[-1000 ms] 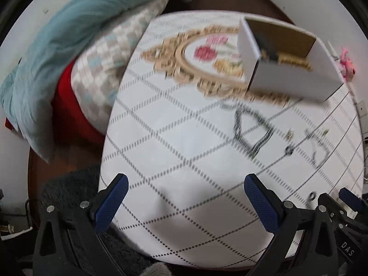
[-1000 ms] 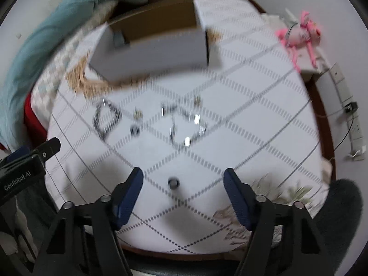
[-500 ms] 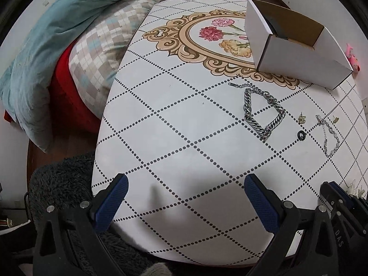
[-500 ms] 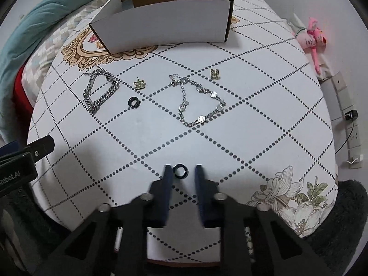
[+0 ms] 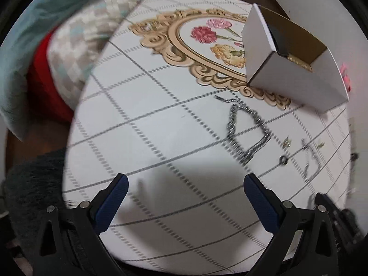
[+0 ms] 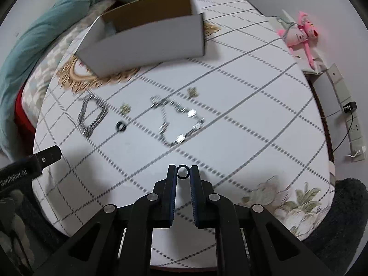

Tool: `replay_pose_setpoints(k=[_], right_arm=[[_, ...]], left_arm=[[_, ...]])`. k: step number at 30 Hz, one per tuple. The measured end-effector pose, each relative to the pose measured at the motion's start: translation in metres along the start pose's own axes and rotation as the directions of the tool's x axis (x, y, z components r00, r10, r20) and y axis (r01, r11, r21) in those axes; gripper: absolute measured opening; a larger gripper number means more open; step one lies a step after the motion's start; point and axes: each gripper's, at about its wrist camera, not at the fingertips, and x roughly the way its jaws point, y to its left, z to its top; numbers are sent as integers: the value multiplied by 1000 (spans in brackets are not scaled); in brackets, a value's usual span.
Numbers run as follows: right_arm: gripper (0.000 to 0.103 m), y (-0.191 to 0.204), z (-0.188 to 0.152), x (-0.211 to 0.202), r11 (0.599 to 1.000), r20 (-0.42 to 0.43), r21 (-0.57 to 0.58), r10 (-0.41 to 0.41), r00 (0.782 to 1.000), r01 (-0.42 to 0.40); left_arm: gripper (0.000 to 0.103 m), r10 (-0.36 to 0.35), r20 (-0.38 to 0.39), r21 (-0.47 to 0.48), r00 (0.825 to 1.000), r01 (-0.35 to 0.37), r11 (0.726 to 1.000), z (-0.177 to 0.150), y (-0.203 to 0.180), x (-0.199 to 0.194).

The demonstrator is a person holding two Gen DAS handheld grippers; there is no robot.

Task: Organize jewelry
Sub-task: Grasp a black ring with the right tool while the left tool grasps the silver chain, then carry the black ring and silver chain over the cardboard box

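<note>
Your right gripper (image 6: 183, 172) pinches the small black ring (image 6: 183, 171) at its tips, ready to carry; the white cardboard box (image 6: 147, 41) waits far ahead. Your left gripper (image 5: 184, 192) is spread wide over bare table, holding nothing

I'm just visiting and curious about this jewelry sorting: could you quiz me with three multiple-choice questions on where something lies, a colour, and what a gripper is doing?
1. Where does the chunky chain bracelet lie?
A. in the box
B. on the table, in front of the white box
C. on the floor

2. What colour is the small ring between the right gripper fingertips?
A. black
B. gold
C. pink

3. How does the left gripper stand?
A. shut on a chain
B. shut, empty
C. open, empty

Answers: 1 B, it lies on the tablecloth; 2 A, a dark hoop; 3 C, fingers wide apart.
</note>
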Motion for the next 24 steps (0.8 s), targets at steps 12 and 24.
replay_pose_setpoints(k=[12,24], right_arm=[[12,-29,26,-1,997,0,81,0,1000,0],[12,-50,28,2,991,-5,132,1,1000,-1]], left_arm=[[102,3,-54,135,999,4,991,26,-67,28],[10,-23,25,193,999,18,981,30,-76,23]])
